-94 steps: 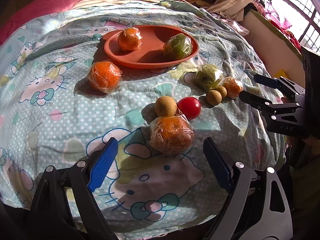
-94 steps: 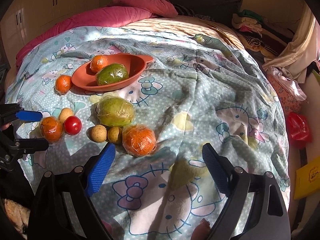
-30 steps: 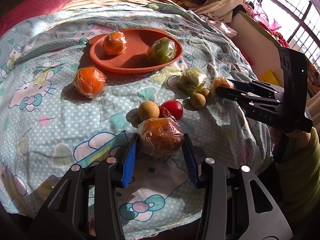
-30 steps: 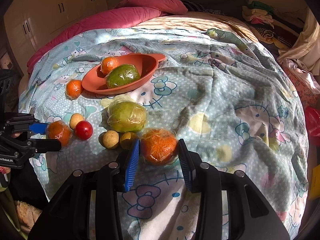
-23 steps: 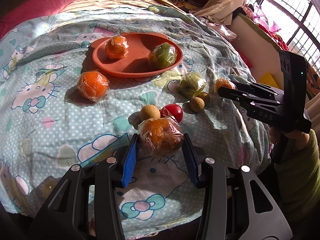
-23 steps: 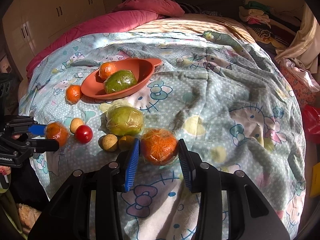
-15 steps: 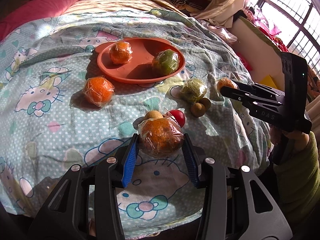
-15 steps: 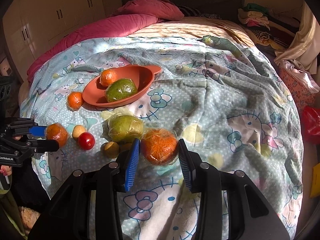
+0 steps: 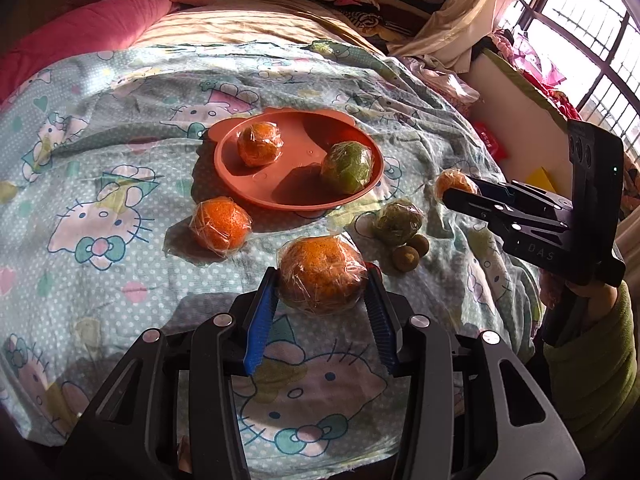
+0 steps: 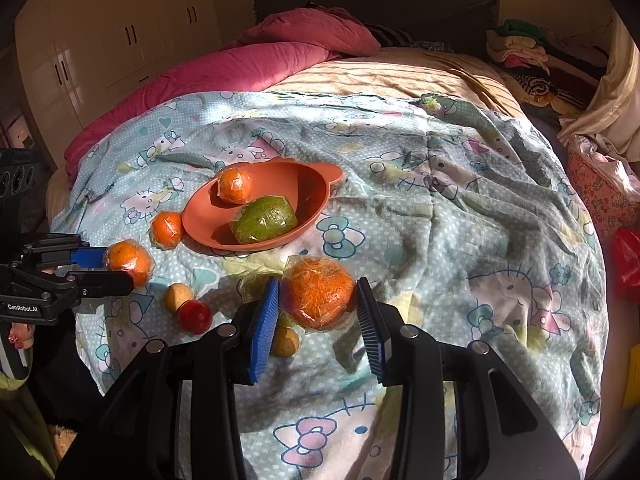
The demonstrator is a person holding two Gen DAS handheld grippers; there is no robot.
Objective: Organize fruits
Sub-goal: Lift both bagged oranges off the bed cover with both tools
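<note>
We are holding one wrapped orange (image 9: 322, 277) in our left tool (image 9: 322, 280), with the blue pads pressing on both of its sides. We are holding another wrapped orange (image 10: 319, 293) in our right tool (image 10: 319, 300) in the same tight way. Both oranges are hanging up above the cartoon bedsheet (image 10: 480, 208), not resting on it. The orange plate (image 9: 296, 196) is sitting farther up the bed, straight ahead of both tools. It is already carrying a small orange (image 9: 259, 144) and a green fruit (image 9: 346, 167), and there is a bare spot between them and at the near rim. We think the next move is carrying both oranges forward and setting them down on that plate. From the right tool the plate is lying ahead and a bit to the left. The left tool is looking about as near to the plate as the right one. One more orange (image 9: 221, 223) is lying just beside the plate on the sheet.
</note>
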